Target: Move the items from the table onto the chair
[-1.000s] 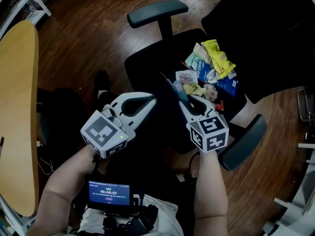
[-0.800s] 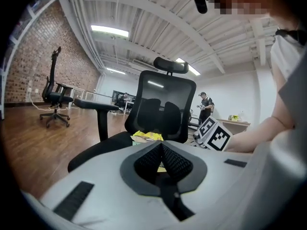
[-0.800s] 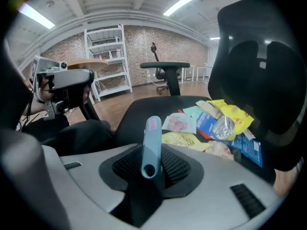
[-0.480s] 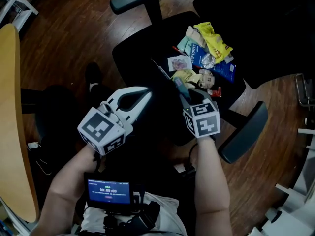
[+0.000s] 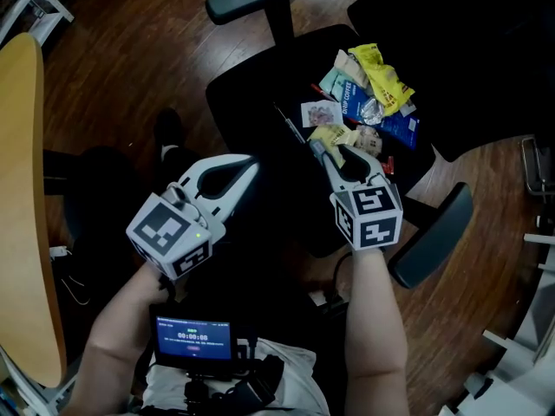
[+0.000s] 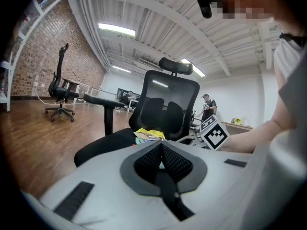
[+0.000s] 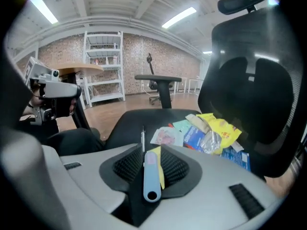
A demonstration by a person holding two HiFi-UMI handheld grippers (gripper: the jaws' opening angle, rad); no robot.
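Holding a light-blue-handled tool [image 7: 151, 174] pinched narrow between its fingers, the right gripper [image 5: 328, 152] hung over the front of the black chair seat [image 5: 251, 76], centre of the head view. The tool's long axis ran in line with the fingers, butt end back toward the gripper's camera. Its thin metal tip poked out ahead, toward the upper left of the frame, over bare seat. Pen or craft blade: could not tell.

A pile of snack packets [image 5: 371, 102] lay on the seat at upper right, just beyond the fingers and to their right. The left gripper [image 5: 250, 165] sat left of centre, fingers pressed together on nothing, farther from the pile. The wooden bench [image 5: 26, 189] ran down the left edge, well apart from both.

Judgement: the right hand was the nearer one, and the seat lay directly below the tool. A set-down would call for little more than lowering and parting the fingers.
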